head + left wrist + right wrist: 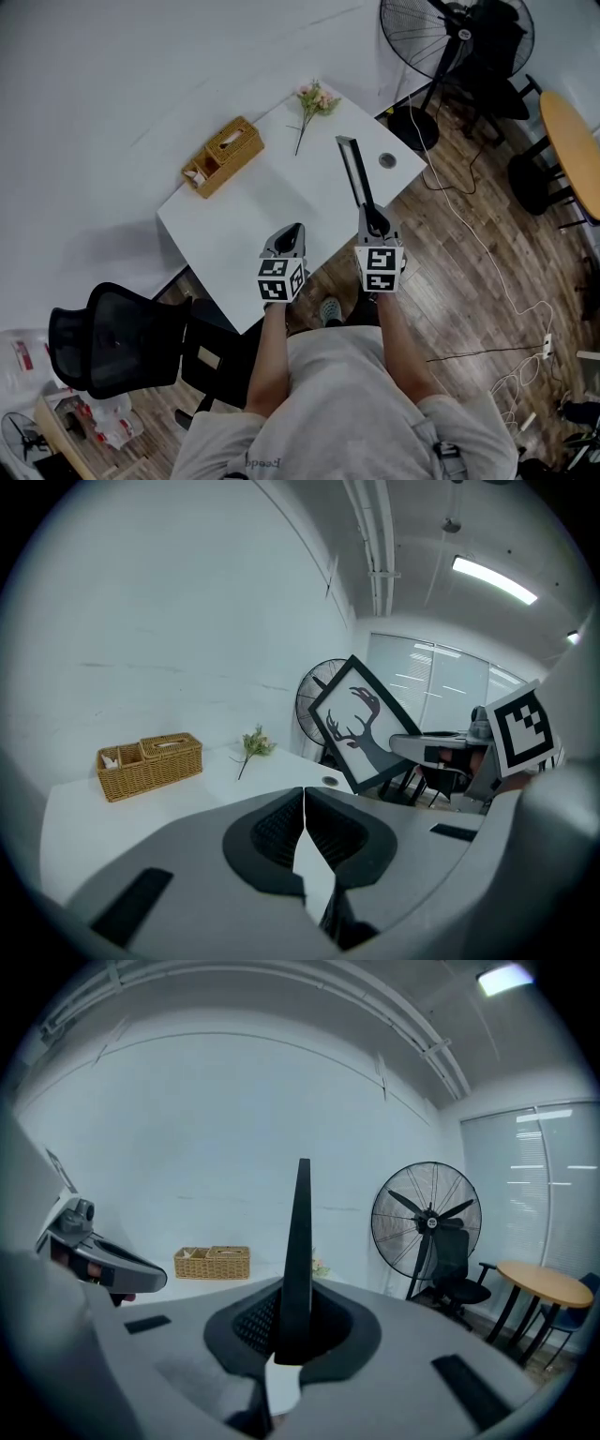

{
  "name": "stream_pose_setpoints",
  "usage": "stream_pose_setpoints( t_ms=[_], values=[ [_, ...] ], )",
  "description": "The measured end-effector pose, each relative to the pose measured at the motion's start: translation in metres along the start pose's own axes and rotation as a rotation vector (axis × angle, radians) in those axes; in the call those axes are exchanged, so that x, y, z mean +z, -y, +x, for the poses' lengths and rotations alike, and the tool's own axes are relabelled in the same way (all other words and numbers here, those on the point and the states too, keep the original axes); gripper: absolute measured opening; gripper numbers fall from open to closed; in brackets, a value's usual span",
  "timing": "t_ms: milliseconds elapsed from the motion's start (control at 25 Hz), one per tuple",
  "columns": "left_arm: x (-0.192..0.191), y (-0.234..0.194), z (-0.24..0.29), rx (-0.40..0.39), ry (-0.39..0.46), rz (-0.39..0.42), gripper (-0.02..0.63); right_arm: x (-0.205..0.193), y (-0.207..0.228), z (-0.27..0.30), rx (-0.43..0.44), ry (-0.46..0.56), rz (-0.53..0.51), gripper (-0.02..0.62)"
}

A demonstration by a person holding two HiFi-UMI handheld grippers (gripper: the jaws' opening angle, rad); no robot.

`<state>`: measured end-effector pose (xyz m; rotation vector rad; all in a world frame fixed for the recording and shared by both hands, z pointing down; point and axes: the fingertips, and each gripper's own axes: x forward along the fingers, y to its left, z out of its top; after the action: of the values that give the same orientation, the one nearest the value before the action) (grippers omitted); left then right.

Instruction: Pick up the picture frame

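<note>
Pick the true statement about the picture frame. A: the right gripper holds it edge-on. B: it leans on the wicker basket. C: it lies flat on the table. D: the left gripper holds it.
A: the right gripper is clamped on the thin edge of the picture frame.

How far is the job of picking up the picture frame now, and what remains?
Done: the right gripper is shut on the edge of the picture frame, which looks raised off the white table and tilted. In hand: holding it there, edge-on in the right gripper view. Left: little, probably only to steady it or carry it off. The left gripper is shut and empty.
</note>
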<state>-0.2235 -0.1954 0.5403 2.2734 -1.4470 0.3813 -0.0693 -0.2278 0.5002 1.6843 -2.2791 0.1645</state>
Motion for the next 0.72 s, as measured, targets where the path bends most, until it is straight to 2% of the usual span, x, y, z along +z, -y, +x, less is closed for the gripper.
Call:
stream_pose_setpoints(
  t_ms=[320,560,720],
  values=[
    [0.002,0.017,-0.001,-0.073,0.020,0.001,0.026,-0.013,0.007,-0.005,0.024,-0.015,0.047,0.032],
    [0.000,0.038,-0.001,-0.135,0.013,0.037,0.026,-0.020,0.005,-0.013,0.093,-0.018,0.049,0.032],
    [-0.002,0.045,-0.001,-0.152,0.008,0.047,0.026,-0.025,0.012,-0.020,0.101,-0.021,0.070,0.032]
  ],
)
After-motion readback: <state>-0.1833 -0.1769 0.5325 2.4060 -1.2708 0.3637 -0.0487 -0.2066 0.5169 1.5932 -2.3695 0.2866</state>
